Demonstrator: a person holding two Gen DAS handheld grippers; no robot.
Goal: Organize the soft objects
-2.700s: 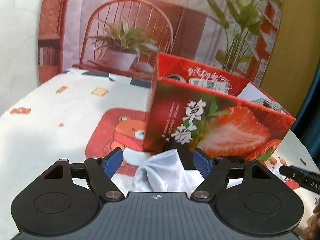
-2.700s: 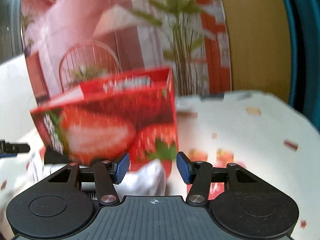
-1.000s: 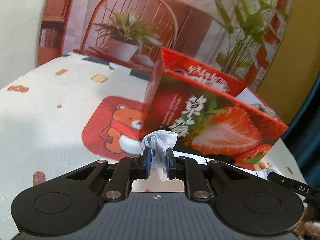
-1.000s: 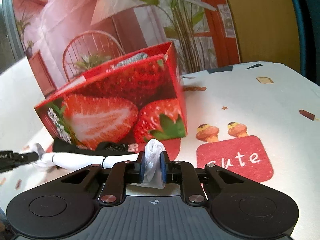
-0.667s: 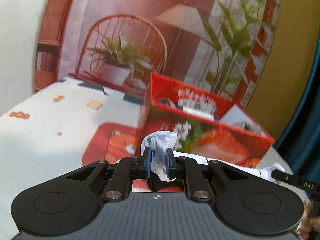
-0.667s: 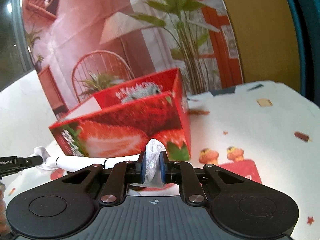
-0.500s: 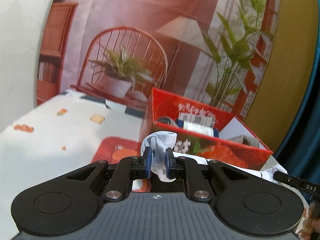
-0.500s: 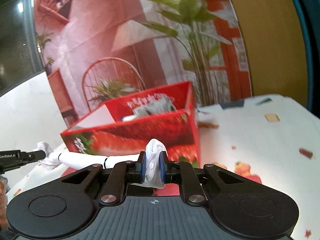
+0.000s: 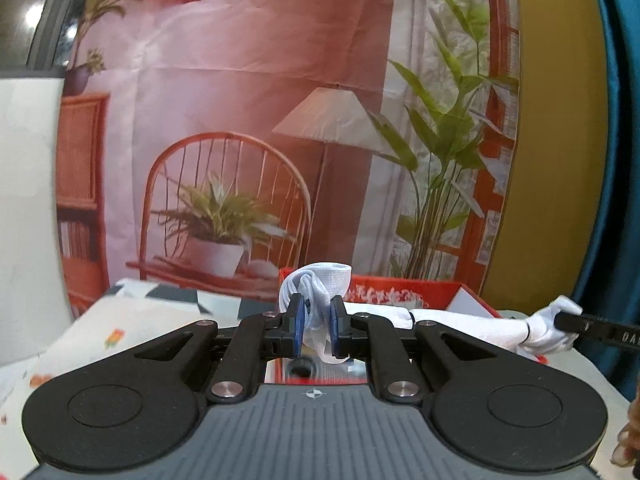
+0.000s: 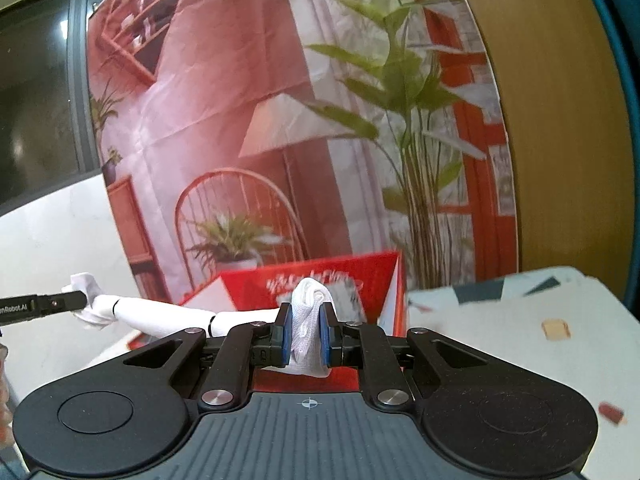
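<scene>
A white sock [image 9: 460,322] hangs stretched between my two grippers, high above the table. My left gripper [image 9: 317,322] is shut on one end of the sock, which bunches up between the blue pads. My right gripper [image 10: 306,334] is shut on the other end [image 10: 306,312]. In the left wrist view the right gripper's tip [image 9: 592,326] pinches the far end at the right. In the right wrist view the left gripper's tip [image 10: 44,305] shows at the left, with the sock [image 10: 168,320] running across. The red strawberry box [image 10: 360,280] stands open just behind and below the sock; it also shows in the left wrist view [image 9: 432,286].
The table [image 10: 520,320] has a white patterned cloth [image 9: 120,332]. A printed backdrop [image 9: 240,120] with a chair, lamp and plants hangs behind the table. A yellow wall and teal curtain [image 9: 616,160] are at the right.
Both grippers closed on the ends of the white sock and lifted it from the table in front of the box up to the level of the box's rim, stretched out between them.
</scene>
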